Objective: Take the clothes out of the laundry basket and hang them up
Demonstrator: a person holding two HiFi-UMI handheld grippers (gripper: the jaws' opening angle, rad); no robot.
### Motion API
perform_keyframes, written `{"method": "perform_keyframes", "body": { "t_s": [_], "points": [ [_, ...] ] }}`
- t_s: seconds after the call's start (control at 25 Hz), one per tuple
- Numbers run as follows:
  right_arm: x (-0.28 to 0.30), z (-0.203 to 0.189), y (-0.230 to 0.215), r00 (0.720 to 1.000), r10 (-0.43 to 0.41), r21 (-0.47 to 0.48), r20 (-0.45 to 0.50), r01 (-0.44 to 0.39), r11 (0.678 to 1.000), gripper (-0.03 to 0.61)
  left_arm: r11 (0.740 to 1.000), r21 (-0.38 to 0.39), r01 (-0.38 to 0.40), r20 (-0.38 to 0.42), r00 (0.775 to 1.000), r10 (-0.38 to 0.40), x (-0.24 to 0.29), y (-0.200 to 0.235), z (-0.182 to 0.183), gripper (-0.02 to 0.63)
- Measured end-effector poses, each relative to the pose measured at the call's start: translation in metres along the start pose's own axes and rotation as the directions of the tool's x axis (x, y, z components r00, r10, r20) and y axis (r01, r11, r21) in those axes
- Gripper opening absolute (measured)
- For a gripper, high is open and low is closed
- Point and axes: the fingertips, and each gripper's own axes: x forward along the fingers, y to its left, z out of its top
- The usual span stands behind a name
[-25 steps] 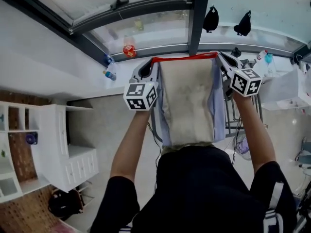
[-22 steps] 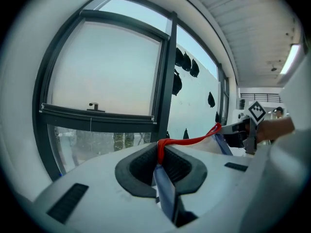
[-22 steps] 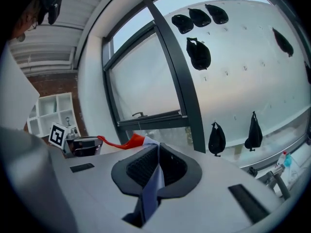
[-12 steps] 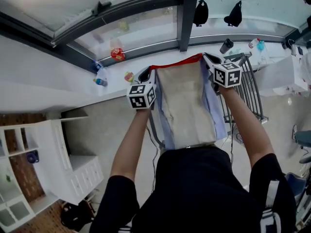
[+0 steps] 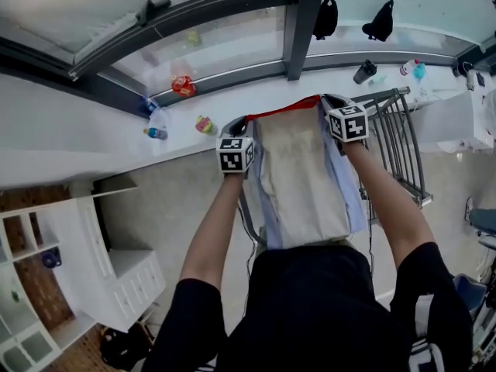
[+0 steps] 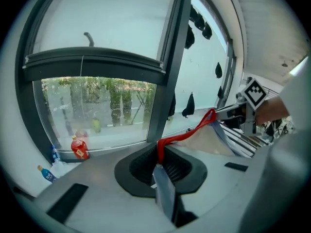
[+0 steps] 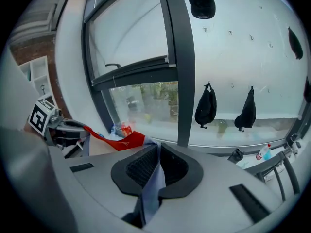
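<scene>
Head camera looks steeply down; left tongs [image 6: 159, 159] and right tongs [image 7: 158, 161] cameras face the same window [image 6: 97, 106].

The pale blue garment with a cream panel [image 5: 302, 184] you hold is soft woven cloth, matt and lightly creased; its red top band [image 5: 280, 109] looks like a smoother, tighter fabric. Your left gripper [image 6: 161, 163] and right gripper [image 7: 156, 165], both clamped on that cloth, have matt grey plastic shells and black ribbed rubbery pads [image 6: 141, 167]. The dark grey bar rack [image 5: 401, 138] looks like painted metal, as does the dark window frame [image 5: 302, 22] around smooth glass. The white shelf unit [image 5: 116, 273] has a smooth satin finish.
</scene>
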Motion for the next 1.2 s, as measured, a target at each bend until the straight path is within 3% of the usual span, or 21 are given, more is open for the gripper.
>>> {"method": "perform_keyframes", "body": {
  "t_s": [0.32,0.44,0.72,1.04,1.2],
  "points": [
    [0.026,-0.029,-0.013,0.996,-0.063,-0.010,-0.059,0.062,0.998,0.009,0.998,0.027,0.054,-0.077,0.996,-0.052,0.034,-0.002,-0.029,0.021],
    [0.032,-0.039,-0.013,0.994,-0.065,-0.015,-0.086,0.064,0.998,0.016,0.999,0.002,0.053,-0.080,0.995,-0.053,0.035,0.002,-0.034,0.082],
    [0.025,-0.053,-0.020,0.984,-0.118,0.045,-0.131,0.124,0.991,0.200,0.997,0.011,0.074,-0.018,0.997,-0.074,0.020,0.005,-0.024,0.147],
    [-0.007,-0.052,0.002,0.991,-0.064,0.052,-0.115,0.070,0.996,0.215,0.994,0.015,0.108,0.047,0.993,-0.109,-0.012,-0.008,-0.007,0.150],
    [-0.034,-0.048,0.014,0.996,-0.051,0.043,-0.068,0.054,0.998,0.215,0.990,-0.025,0.136,0.103,0.986,-0.132,-0.031,-0.018,0.000,0.150]
  ]
}}
